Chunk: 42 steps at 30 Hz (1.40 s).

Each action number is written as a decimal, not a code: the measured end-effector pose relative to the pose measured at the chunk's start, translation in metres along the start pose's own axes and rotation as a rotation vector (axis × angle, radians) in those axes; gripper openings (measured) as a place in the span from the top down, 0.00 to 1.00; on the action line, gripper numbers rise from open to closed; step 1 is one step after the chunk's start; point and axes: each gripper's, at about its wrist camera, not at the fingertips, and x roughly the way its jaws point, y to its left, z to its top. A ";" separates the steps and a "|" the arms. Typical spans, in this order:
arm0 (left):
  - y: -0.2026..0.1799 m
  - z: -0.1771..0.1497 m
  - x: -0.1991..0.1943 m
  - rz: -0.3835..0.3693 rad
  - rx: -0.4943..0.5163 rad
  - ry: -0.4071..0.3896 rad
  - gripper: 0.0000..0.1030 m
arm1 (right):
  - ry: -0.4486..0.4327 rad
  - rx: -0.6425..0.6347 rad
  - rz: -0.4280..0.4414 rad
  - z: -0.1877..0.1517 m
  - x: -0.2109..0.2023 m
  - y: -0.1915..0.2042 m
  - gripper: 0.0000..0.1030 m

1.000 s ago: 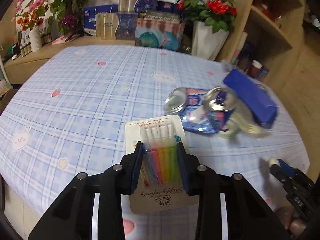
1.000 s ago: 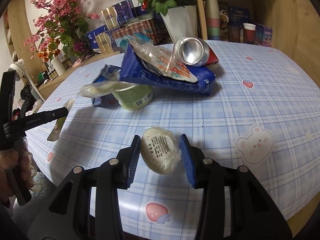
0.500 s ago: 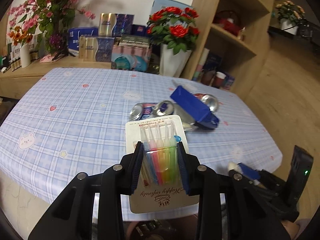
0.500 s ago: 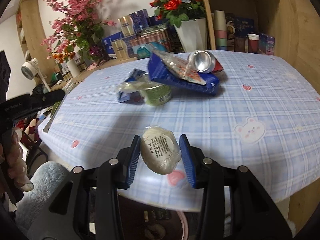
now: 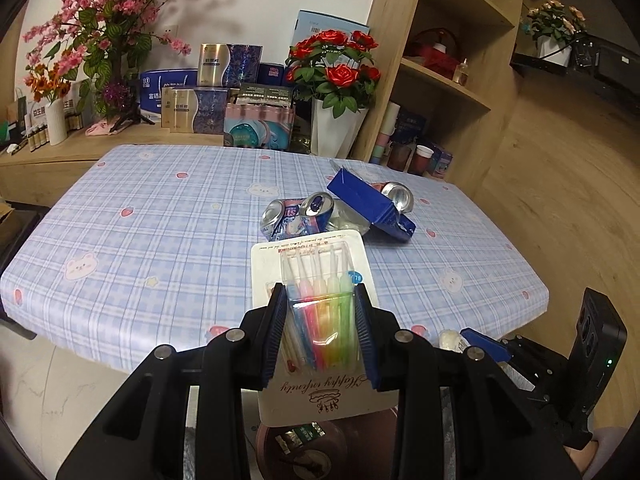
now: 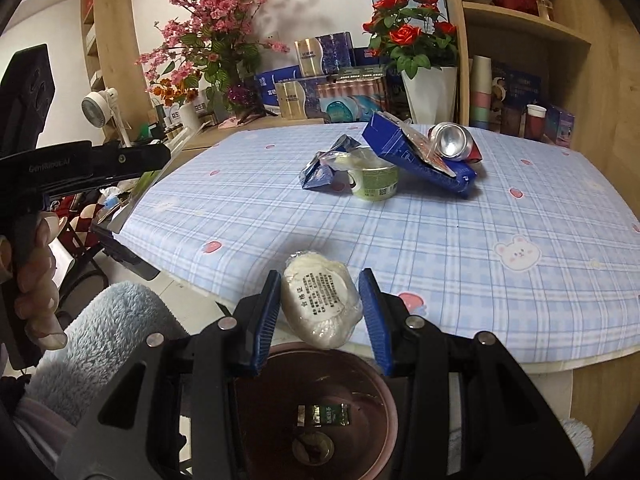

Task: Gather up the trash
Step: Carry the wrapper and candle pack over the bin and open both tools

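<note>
Both grippers, left (image 5: 320, 336) clamping our carded pack of coloured picks (image 5: 314, 280) and right (image 6: 320, 308) clamping a white wrapped bun (image 6: 318, 306), should release squarely above the round dark-brown bin (image 6: 372, 384) (not its rim).

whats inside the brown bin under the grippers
In the brown bin, a small green wrapper lies above a round mark on the bottom. The gripper bodies cover the bin's left and near parts.
</note>
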 end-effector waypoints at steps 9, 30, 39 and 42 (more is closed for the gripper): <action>-0.007 -0.022 -0.020 -0.018 -0.001 -0.002 0.68 | 0.005 -0.019 0.010 -0.013 -0.015 0.012 0.58; -0.023 -0.057 -0.008 -0.062 0.032 0.030 0.68 | -0.201 0.048 -0.305 -0.010 -0.041 -0.015 0.05; -0.039 -0.083 0.013 -0.097 0.085 0.111 0.67 | -0.177 0.119 -0.381 -0.021 -0.038 -0.036 0.05; -0.042 -0.088 0.018 -0.097 0.096 0.126 0.67 | -0.168 0.109 -0.377 -0.024 -0.036 -0.035 0.05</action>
